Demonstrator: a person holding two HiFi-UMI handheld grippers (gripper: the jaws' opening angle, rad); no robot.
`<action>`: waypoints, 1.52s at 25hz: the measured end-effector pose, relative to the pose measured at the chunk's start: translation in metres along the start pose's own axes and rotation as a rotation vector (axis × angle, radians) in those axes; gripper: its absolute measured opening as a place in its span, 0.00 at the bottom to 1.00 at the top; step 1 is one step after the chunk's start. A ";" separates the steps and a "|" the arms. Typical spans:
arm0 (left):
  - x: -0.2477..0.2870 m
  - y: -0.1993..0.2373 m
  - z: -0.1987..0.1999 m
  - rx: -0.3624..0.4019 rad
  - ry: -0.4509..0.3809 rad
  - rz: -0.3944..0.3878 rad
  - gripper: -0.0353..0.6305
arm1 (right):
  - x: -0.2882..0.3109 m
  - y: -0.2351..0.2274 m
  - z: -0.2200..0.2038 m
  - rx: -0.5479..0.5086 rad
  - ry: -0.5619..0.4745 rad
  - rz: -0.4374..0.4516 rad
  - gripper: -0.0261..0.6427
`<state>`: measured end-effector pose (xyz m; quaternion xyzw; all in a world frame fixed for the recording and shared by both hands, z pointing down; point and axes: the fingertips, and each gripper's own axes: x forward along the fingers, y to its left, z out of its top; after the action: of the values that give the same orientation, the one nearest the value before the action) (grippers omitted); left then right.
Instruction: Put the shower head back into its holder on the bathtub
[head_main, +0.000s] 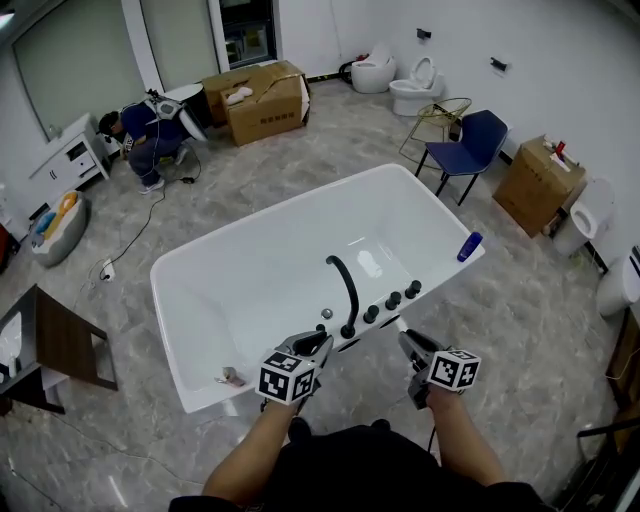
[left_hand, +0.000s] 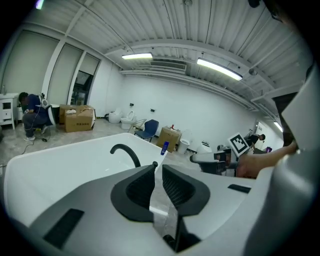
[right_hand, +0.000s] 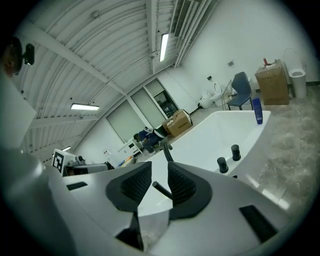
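Observation:
The white bathtub (head_main: 200, 290) fills the middle of the head view. On its near rim stand a curved black spout (head_main: 345, 285) and three black knobs (head_main: 392, 300). A thin black rod (right_hand: 161, 190), seemingly the shower head's handle, shows through the gap of my right gripper (right_hand: 160, 172); the pads do not visibly press it. Both grippers hover just off the near rim: the left gripper (head_main: 322, 342) by the spout's foot, the right gripper (head_main: 405, 340) below the knobs. The left gripper (left_hand: 157, 170) has a narrow gap with nothing in it.
A blue bottle (head_main: 469, 246) stands on the tub's right corner. A small object (head_main: 230, 378) lies at the tub's near left corner. Around the tub are a crouching person (head_main: 150, 135), cardboard boxes (head_main: 262, 100), a blue chair (head_main: 470, 145), toilets (head_main: 415, 88) and a dark wooden stand (head_main: 60, 345).

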<state>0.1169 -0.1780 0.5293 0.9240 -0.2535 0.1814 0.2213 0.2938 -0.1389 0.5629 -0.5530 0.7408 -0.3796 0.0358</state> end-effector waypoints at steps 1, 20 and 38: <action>0.006 -0.008 -0.003 -0.005 0.008 0.003 0.14 | -0.011 -0.002 0.007 0.005 -0.011 0.016 0.21; 0.009 -0.079 0.094 0.118 -0.153 0.068 0.14 | -0.067 0.042 0.042 -0.392 0.047 0.218 0.08; -0.078 -0.011 0.215 0.224 -0.516 0.205 0.10 | -0.050 0.186 0.225 -0.706 -0.399 0.358 0.06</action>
<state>0.1081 -0.2473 0.3111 0.9280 -0.3716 -0.0114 0.0266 0.2723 -0.1957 0.2733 -0.4567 0.8878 0.0231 0.0524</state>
